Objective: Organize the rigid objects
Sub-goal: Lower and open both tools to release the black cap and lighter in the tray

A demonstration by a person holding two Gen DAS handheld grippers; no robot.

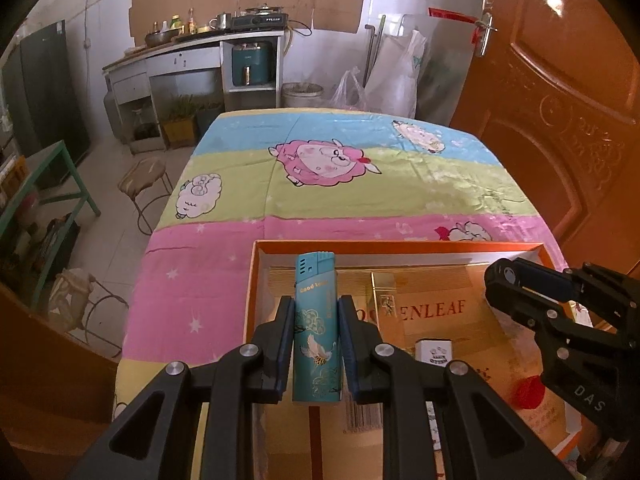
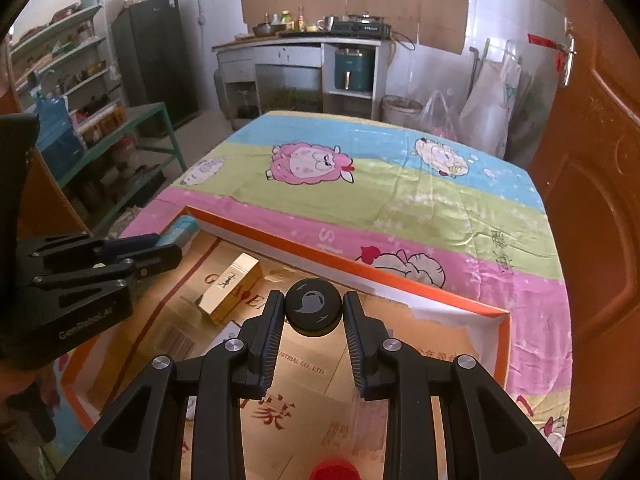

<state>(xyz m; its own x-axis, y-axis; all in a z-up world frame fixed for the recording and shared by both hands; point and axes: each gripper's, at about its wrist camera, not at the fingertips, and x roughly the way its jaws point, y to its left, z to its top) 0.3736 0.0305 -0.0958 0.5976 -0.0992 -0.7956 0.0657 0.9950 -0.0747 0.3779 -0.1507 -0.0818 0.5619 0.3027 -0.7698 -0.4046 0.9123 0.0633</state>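
My left gripper (image 1: 316,308) is shut on a teal lighter (image 1: 317,332) with a crane print, held upright over the near left part of an orange-rimmed box (image 1: 400,245) lined in gold. My right gripper (image 2: 313,300) is shut on a black round cap (image 2: 313,306) above the box's middle. In the right wrist view the left gripper (image 2: 168,248) shows at the left with the lighter's (image 2: 182,230) tip poking out. The left wrist view has the right gripper (image 1: 500,280) at its right edge. Inside the box lie a gold pack (image 2: 232,288), a small white box (image 1: 434,354) and a red round thing (image 1: 530,392).
The box rests on a table covered by a striped cartoon-sheep cloth (image 1: 328,192). A brown door (image 1: 560,100) stands close on the right. A stool (image 1: 146,176) and green shelving (image 2: 132,136) are on the left, a kitchen counter (image 2: 296,44) at the far wall.
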